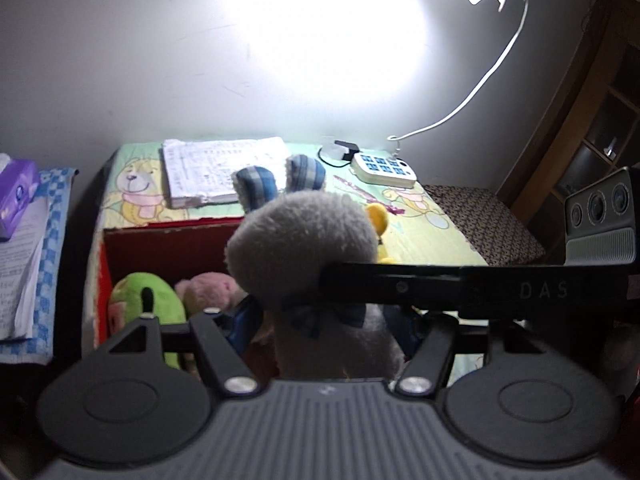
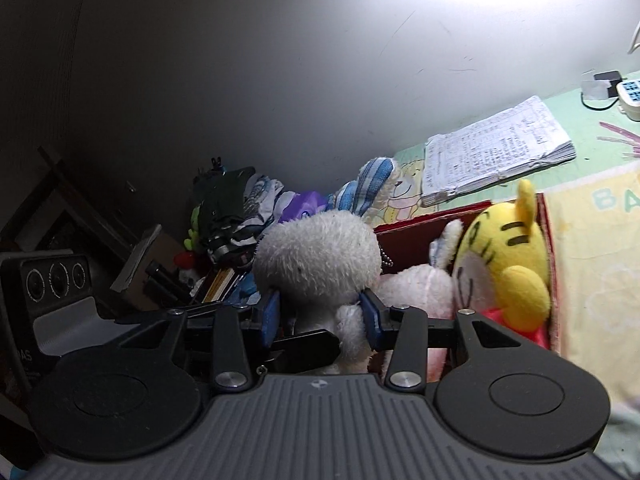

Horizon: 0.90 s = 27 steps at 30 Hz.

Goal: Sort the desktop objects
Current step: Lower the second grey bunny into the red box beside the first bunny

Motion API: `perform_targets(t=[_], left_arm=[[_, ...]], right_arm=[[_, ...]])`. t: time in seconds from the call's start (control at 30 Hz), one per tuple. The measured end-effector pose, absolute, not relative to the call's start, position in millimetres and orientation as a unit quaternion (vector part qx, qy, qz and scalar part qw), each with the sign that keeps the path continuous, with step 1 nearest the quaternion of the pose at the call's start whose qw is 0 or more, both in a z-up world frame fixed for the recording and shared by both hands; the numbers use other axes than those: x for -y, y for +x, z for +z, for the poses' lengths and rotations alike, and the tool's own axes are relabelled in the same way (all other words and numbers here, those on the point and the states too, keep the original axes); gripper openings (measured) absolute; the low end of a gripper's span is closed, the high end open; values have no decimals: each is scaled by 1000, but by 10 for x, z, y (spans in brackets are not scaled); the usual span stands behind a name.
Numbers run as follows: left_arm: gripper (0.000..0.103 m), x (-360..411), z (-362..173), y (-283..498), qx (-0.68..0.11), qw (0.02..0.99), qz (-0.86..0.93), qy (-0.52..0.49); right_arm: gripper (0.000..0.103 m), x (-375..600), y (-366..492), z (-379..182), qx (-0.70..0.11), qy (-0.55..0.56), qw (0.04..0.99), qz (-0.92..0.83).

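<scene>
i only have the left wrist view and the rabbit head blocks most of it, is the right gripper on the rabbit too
Observer: Yes. In the right wrist view the right gripper has its jaws closed on the plush rabbit, with a blue pad pressed in on each side just under the head.
Operator: whats the yellow thing behind it
Observer: A yellow tiger plush with black stripes, lying inside the red box against one side wall.
Operator: anything on the other side
Observer: A heap of clothes shows beyond the rabbit, on the side away from the tiger.
</scene>
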<state>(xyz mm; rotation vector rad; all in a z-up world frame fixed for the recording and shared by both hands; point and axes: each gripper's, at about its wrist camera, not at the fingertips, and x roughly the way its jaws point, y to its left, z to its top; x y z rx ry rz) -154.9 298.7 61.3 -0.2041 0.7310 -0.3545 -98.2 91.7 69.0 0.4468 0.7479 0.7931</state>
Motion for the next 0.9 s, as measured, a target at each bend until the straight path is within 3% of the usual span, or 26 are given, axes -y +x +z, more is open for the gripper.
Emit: perform_targets(t=[0.4,0.9], left_arm=[[66,-3364,213,-1412,-402,899,-133,-113],[68,-3202,25,-1115,-444,880,-137,-102]], right_arm=[[45,-1428,-742,326,-408,199,796,400],[43,-1287,-650,134,-431,208,793,378]])
